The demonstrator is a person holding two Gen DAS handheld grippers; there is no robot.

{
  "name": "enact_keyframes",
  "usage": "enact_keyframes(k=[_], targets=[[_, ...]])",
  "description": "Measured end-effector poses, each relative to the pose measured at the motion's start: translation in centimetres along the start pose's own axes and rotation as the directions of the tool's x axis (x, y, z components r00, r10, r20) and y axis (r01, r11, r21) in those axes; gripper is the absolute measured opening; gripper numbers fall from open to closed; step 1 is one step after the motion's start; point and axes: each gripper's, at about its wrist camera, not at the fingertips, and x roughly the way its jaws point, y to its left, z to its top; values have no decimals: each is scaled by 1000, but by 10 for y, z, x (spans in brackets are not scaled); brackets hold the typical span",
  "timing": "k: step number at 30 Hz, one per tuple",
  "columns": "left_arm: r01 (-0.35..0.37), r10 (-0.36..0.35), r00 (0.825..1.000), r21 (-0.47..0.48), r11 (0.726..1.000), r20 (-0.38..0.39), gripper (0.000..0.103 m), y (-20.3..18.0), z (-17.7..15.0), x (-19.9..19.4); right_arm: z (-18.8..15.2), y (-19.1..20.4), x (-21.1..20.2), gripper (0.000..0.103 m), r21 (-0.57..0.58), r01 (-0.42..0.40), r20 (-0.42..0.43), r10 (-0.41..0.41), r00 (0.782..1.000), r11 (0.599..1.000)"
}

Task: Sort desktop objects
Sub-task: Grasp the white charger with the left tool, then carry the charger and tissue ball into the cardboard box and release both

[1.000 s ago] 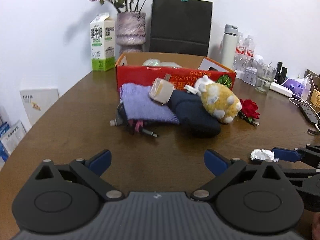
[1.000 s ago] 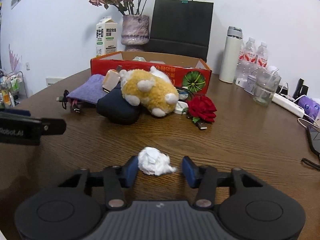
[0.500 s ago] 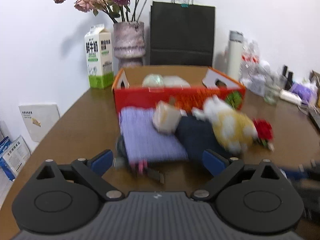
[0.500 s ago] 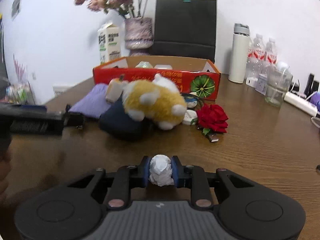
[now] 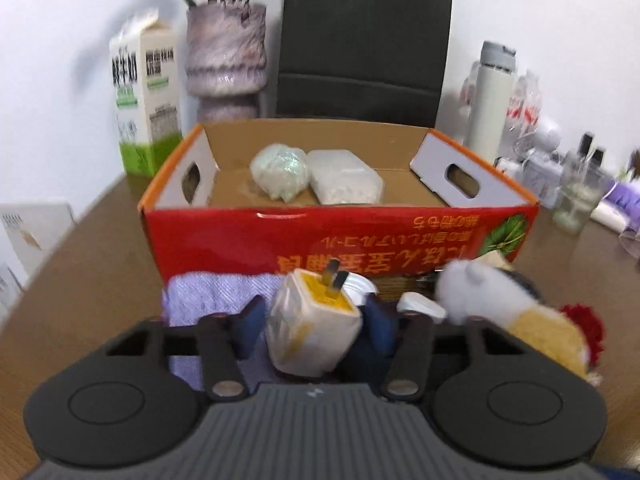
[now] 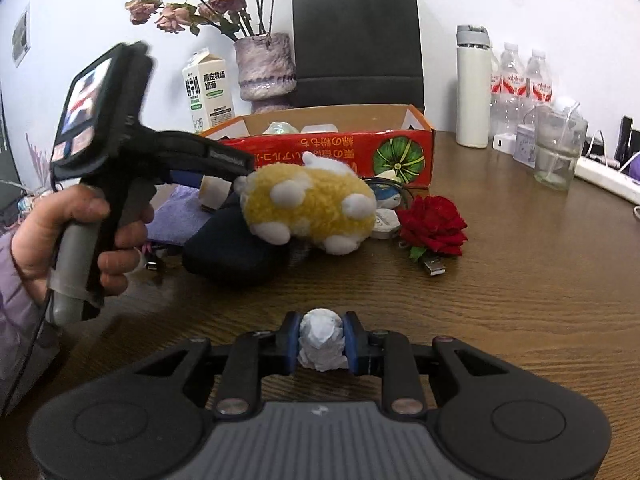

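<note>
My left gripper (image 5: 314,320) has its blue pads around a white plug adapter (image 5: 312,328) with a yellow face, which lies on a purple cloth (image 5: 212,296) and a dark pouch (image 6: 228,248). The pads look close to its sides, but contact is unclear. My right gripper (image 6: 322,340) is shut on a crumpled white paper ball (image 6: 322,338), just above the table. A red cardboard box (image 5: 340,236) stands behind the pile and holds two wrapped white packets (image 5: 316,176). A yellow plush toy (image 6: 308,204) and a red rose (image 6: 434,220) lie in front of the box.
A milk carton (image 5: 146,96), a vase of dried flowers (image 5: 226,56) and a black paper bag (image 5: 364,44) stand behind the box. A white flask (image 6: 474,88), water bottles (image 6: 520,80), a glass (image 6: 558,156) and a power strip (image 6: 604,176) are at the right. A USB plug (image 6: 434,266) lies by the rose.
My left gripper moved forward to the pile and narrowed around the plug adapter. My right gripper closed on the paper ball and now holds it.
</note>
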Motion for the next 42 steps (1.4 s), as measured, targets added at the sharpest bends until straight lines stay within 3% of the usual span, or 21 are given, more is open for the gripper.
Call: enact_keyframes(k=[3,7,10,11,12,13,18,23,28,33,35,39,42], targets=[[-7,7,1000,-3,1000,4,46,2,-1,-5,0,0,0,22,5,-4,0,4,1000,1000],[-85,85,996,-4,996,9,55,4,0,-10,-1,1,-1,22,1,1,2,-1,1000,1000],[-90,90,995,14,996,-44,47,4,-4,3,-5,5,-5,22,2,10,3,-10,1000,1000],[-106,108,994,40,994,-28,35,1,-7,3,-5,5,-6,22,2,10,3,-10,1000,1000],[-120,121,993,57,991,-7,32,-4,-9,0,-6,7,-7,22,2,14,5,-14,1000,1000],[-142,141,990,51,989,19,32,-6,-12,-7,-7,9,-9,22,0,18,7,-18,1000,1000],[-110,114,989,-51,993,91,32,0,-18,-57,-12,14,-23,20,2,36,35,-36,999,999],[-130,138,967,-50,990,216,32,-5,-29,-118,-2,15,-44,19,-5,36,101,-35,994,999],[-82,90,961,-41,996,260,32,-1,0,-137,45,7,-65,19,0,-34,195,33,980,999],[-110,110,962,-14,994,250,32,3,61,-103,122,-3,-59,19,-31,-10,313,19,950,999],[-109,111,966,-21,994,233,32,7,90,-76,158,-8,-36,19,-13,-22,310,25,951,1000],[-168,168,975,-12,986,148,32,17,137,1,226,-26,40,19,95,-86,237,61,970,992],[-204,204,979,-18,979,22,32,28,157,66,266,-37,120,19,162,-120,104,104,989,980]])
